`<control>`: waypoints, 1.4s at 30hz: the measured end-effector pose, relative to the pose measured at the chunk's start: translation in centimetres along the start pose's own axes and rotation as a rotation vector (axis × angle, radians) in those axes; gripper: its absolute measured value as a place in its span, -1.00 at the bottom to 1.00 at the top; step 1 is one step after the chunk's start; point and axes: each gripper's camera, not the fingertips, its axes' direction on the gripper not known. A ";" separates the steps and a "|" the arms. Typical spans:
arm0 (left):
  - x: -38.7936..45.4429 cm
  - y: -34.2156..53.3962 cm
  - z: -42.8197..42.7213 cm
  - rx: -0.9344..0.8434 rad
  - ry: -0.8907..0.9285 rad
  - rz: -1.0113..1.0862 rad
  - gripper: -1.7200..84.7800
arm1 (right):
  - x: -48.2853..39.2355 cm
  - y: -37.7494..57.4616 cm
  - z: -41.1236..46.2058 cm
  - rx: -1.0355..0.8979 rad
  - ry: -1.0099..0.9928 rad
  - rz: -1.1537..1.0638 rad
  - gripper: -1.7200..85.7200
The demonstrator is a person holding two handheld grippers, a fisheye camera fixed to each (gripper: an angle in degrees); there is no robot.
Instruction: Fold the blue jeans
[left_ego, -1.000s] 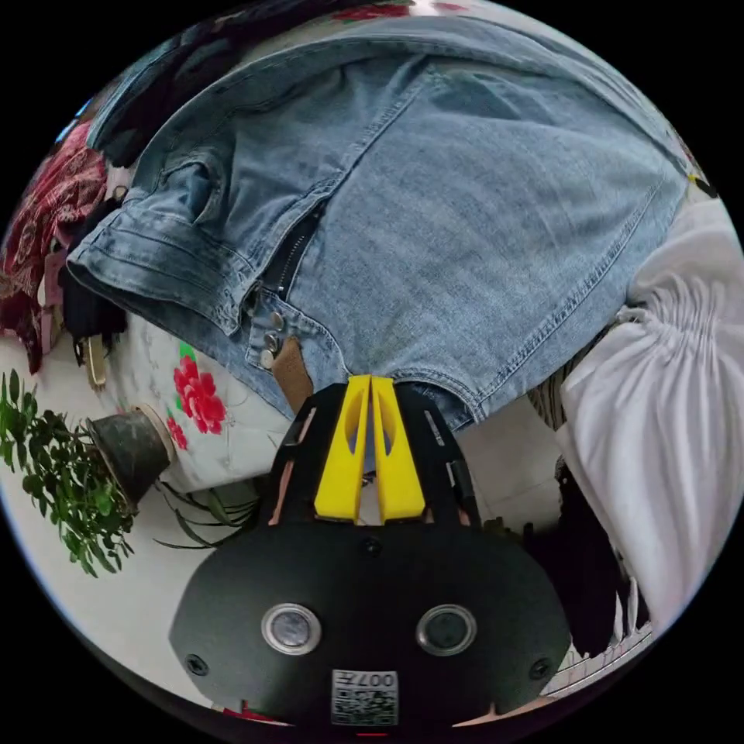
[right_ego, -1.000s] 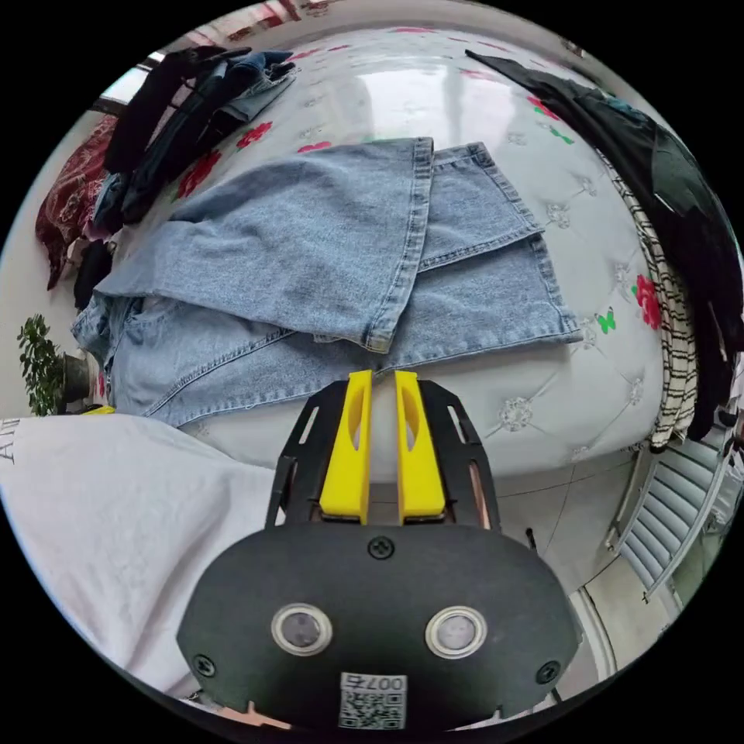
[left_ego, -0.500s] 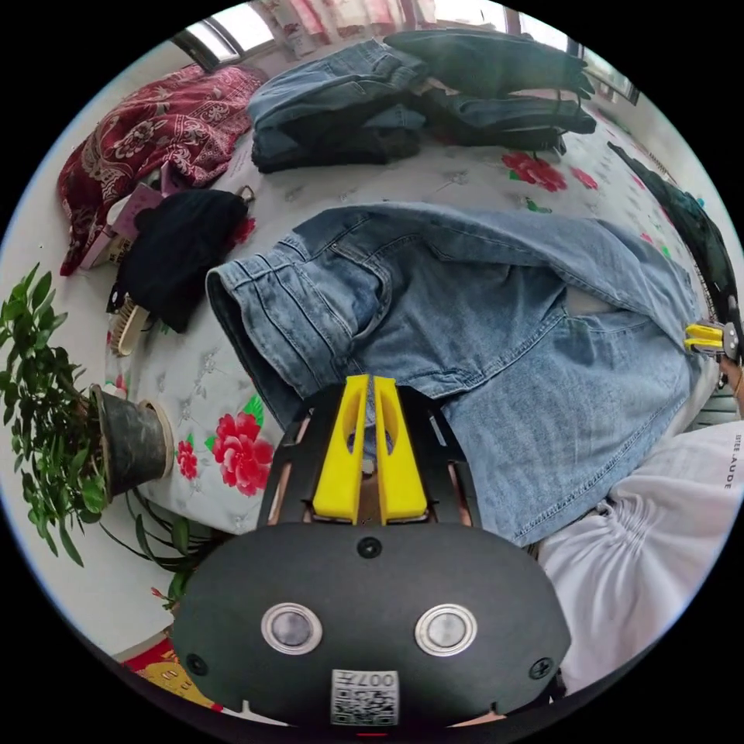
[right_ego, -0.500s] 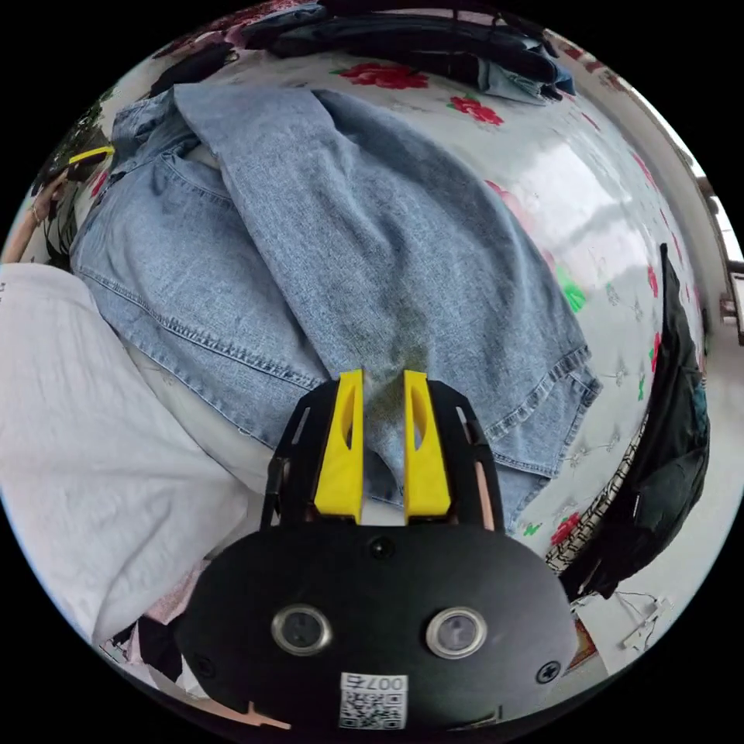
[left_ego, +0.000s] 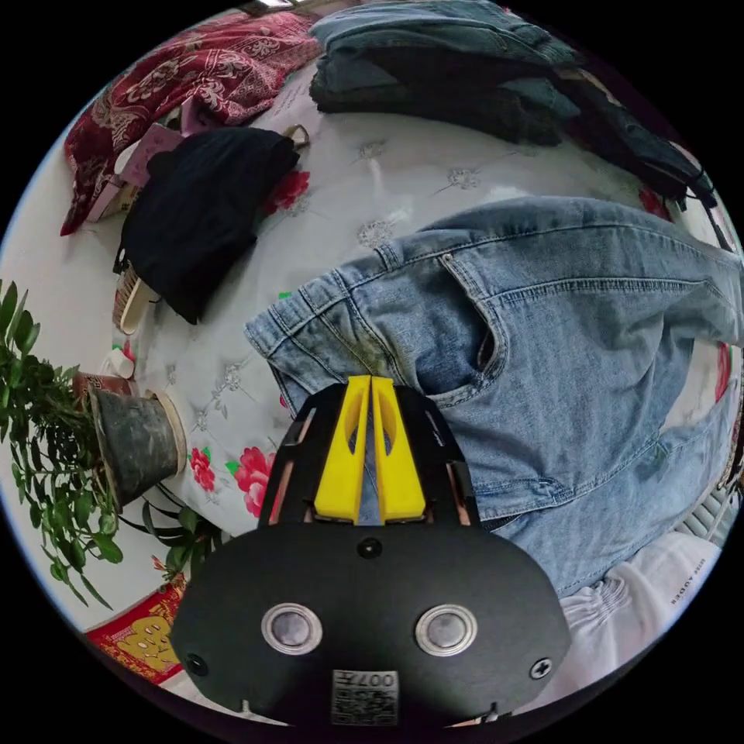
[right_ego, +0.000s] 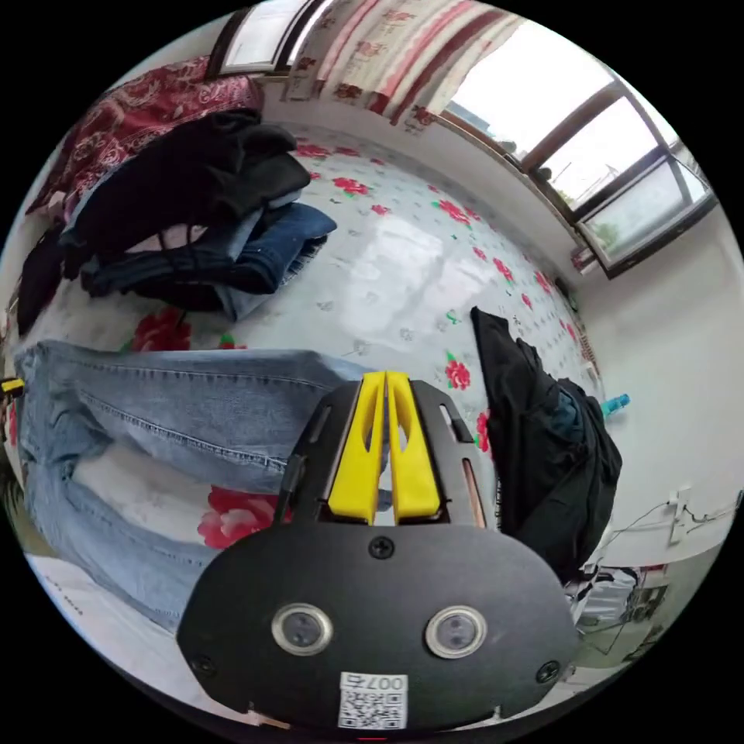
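Here the left tongs stand with their yellow jaws pressed together on a strip of denim at the waist edge of the blue jeans, which spread away from the tips to the right across the bed. Just beyond the jaw tips lie the waistband and a pocket opening. A white sleeve of the person shows at the near right of the left gripper view.

The right tongs also have their jaws closed on denim, a fold of the jeans caught between them near the tips. In the right gripper view the jeans run off to the left, one band of cloth stretched over a gap through which the flowered bed cover shows, and at the far left edge sits a small yellow tip of the other tongs.

The left gripper view takes in a potted plant at the near left, a black garment farther off and a red patterned cloth beyond it. A stack of folded clothes lies at the far side. The right gripper view gives instead a dark garment draped over the bed's right edge, a pile of clothes at the far left, and a window with a striped curtain beyond.
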 end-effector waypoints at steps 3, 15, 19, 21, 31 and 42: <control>-1.3 0.3 0.8 0.008 0.070 -0.105 -0.98 | -0.5 -1.8 2.1 -0.019 -0.095 0.050 -0.96; 2.6 11.0 -1.4 0.189 0.047 -0.224 -0.98 | -3.4 7.0 12.7 -0.153 -0.412 -0.024 -0.91; 6.3 9.7 2.5 0.069 0.019 -0.087 -0.98 | -4.9 7.3 14.4 -0.115 -0.417 -0.086 -0.92; 9.0 8.8 4.7 0.068 -0.160 0.097 -0.98 | -5.3 7.4 14.8 -0.126 -0.364 -0.178 -0.93; 4.1 6.0 6.6 0.055 0.086 0.020 -0.98 | -3.0 8.1 17.1 -0.225 -0.086 -0.201 -0.96; -2.9 24.3 7.1 0.200 0.267 -0.432 -0.84 | 6.1 33.0 10.0 -0.159 -0.664 0.513 -0.85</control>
